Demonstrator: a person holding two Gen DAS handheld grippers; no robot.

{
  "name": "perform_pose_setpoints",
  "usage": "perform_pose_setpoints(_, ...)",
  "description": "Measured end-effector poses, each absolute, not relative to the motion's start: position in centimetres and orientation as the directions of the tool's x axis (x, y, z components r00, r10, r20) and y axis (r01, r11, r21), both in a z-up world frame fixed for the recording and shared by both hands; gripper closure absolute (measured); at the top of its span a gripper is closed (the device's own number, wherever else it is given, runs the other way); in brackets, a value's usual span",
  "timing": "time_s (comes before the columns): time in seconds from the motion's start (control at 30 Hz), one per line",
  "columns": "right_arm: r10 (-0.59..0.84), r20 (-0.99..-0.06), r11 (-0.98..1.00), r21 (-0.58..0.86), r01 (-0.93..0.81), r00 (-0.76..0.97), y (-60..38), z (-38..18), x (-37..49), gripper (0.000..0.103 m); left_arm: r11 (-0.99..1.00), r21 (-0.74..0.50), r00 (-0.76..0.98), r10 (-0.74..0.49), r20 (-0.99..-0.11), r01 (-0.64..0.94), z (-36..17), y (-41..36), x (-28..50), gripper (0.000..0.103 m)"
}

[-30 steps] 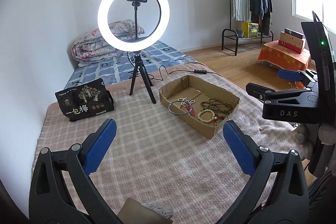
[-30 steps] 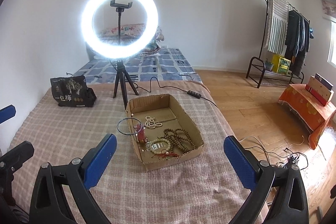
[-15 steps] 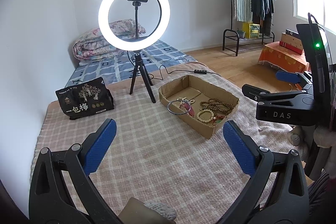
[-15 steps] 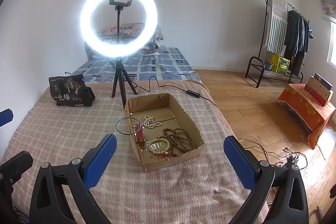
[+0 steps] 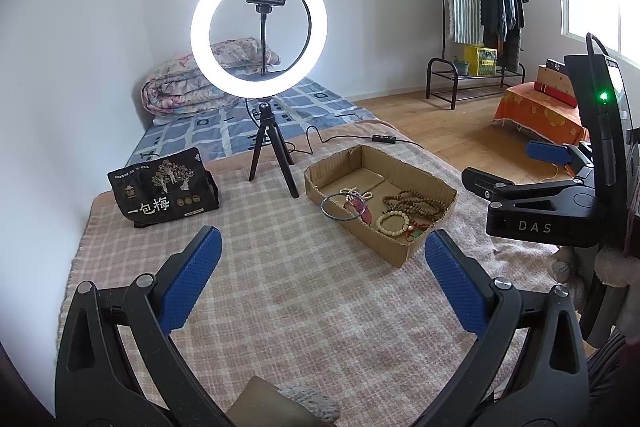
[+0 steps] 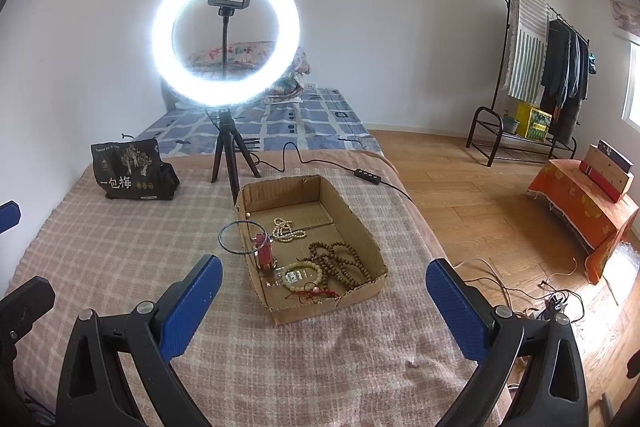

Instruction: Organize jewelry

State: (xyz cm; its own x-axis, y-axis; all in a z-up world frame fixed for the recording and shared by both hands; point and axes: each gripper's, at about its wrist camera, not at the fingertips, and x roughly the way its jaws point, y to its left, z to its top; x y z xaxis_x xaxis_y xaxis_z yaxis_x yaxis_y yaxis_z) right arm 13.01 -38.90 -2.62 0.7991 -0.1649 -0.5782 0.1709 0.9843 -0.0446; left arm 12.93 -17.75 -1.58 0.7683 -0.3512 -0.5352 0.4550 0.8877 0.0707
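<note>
A shallow cardboard tray point(image 6: 362, 227) point(image 5: 424, 247) lies on the plaid blanket and holds jewelry: a white bead strand point(image 6: 286, 230), a long brown bead necklace point(image 6: 340, 261) point(image 5: 414, 202), a pale bead bracelet point(image 6: 303, 274) point(image 5: 394, 223) and a red piece point(image 6: 265, 254). A dark bangle point(image 6: 238, 237) point(image 5: 340, 207) leans over the tray's left wall. My right gripper point(image 6: 320, 297) is open, hovering just short of the tray's near end. My left gripper point(image 5: 320, 269) is open too, left of the tray and holding nothing. The right gripper's body point(image 5: 540, 207) shows at the right of the left wrist view.
A lit ring light on a tripod point(image 6: 226, 39) point(image 5: 259, 31) stands behind the tray, its cable point(image 6: 360, 173) trailing off the bed. A black snack bag point(image 6: 130, 171) point(image 5: 162, 193) sits far left. Wooden floor, cables point(image 6: 520, 291), an orange-covered stand point(image 6: 580, 203) and a clothes rack point(image 6: 536, 67) lie to the right.
Both grippers have shifted only slightly; the tray and ring light sit a little lower and closer in the right wrist view. Both stay open.
</note>
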Motion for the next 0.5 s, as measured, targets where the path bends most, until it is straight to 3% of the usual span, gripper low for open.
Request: perform_pose_setpoints(0.5, -0.156, -0.591, 0.986, -0.047, 0.16, 0.792, -38.91, -3.2, 13.22, 0.0, 0.89, 0.067, 0.773, -0.35, -0.53, 0.45, -1.55, -17.61, 12.94, 0.0)
